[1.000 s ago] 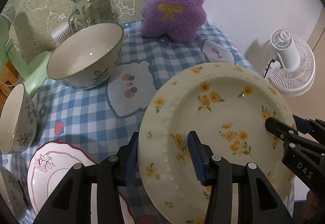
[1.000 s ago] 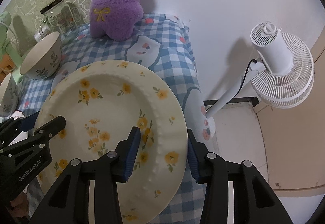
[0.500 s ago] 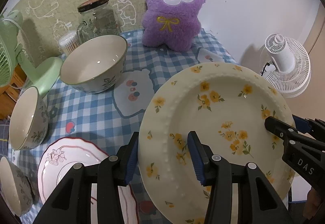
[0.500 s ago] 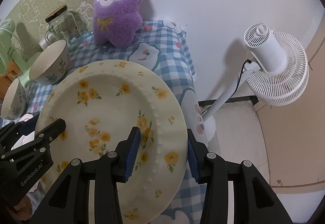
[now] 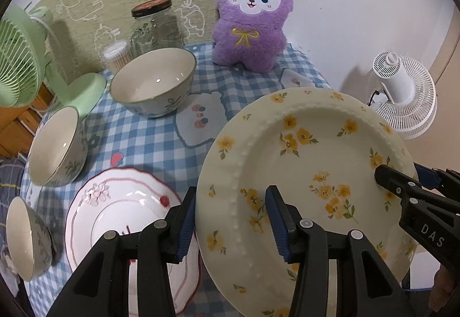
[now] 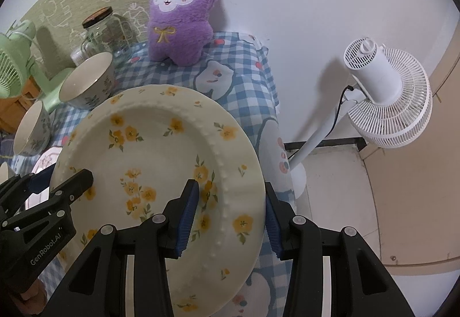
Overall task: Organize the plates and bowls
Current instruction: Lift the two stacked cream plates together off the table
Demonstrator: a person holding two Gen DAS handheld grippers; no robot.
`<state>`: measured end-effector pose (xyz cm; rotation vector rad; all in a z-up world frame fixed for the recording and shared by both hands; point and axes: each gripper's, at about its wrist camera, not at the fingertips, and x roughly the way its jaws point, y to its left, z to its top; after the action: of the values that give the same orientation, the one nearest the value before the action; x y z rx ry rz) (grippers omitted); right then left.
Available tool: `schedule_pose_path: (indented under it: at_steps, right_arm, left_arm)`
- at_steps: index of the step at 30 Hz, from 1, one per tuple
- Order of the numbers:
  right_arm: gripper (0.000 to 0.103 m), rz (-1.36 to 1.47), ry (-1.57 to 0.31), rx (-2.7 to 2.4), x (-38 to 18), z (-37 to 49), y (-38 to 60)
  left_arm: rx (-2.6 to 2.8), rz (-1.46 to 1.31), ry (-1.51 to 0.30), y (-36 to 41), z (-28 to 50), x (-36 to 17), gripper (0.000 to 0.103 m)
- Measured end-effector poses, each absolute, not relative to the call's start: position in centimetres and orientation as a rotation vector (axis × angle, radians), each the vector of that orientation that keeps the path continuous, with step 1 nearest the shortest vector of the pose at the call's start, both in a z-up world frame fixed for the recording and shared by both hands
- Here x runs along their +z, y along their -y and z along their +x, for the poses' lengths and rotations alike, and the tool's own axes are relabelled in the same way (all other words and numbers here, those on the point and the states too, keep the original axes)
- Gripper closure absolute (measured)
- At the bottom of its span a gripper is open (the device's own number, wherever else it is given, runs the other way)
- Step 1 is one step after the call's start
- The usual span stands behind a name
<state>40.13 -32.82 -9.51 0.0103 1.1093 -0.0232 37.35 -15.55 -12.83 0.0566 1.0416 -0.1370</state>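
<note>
Both grippers, left [image 5: 231, 219] and right [image 6: 231, 216], are clamping opposite rims of the yellow-flowered plate [image 5: 304, 161], carrying it above the table beside the pink plate [image 5: 123, 210]. Keep it level while lowering onto that plate.

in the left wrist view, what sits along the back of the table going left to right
green desk fan → cotton swab container → glass jar → purple plush bunny

Both grippers clamp the yellow-flowered plate [image 5: 304, 173]: left gripper [image 5: 231, 219] at its near-left rim, right gripper [image 5: 402, 179] at its right rim.
</note>
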Motion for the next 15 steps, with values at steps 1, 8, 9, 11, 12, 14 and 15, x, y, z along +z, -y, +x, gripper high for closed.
schedule_pose_path:
  at_steps: [1,8,9,11,12,14,15]
  right_arm:
    - [0.057,0.009,-1.110,-0.020,-9.4,39.8,32.8]
    - [0.057,0.001,-1.112,-0.006,-8.9,38.0,32.4]
    - [0.057,0.000,-1.112,-0.004,-8.8,37.8,32.3]
    - [0.057,-0.003,-1.113,0.000,-8.7,37.2,32.1]
    - [0.057,-0.003,-1.113,0.001,-8.6,36.9,32.1]
    - [0.057,-0.006,-1.114,0.005,-8.5,36.4,31.9]
    - [0.057,-0.007,-1.115,0.007,-8.5,36.1,31.8]
  left_arm:
    - [-0.134,0.055,-1.042,15.5,37.0,-12.7,0.056]
    - [-0.124,0.051,-1.044,15.1,35.2,-12.3,0.056]
    - [-0.122,0.050,-1.045,15.0,34.9,-12.2,0.056]
    - [-0.118,0.049,-1.046,14.9,34.3,-12.1,0.056]
    - [-0.117,0.048,-1.046,14.8,34.0,-12.0,0.055]
    - [-0.113,0.045,-1.046,14.6,33.3,-11.9,0.055]
    - [-0.112,0.045,-1.046,14.5,33.1,-11.9,0.055]
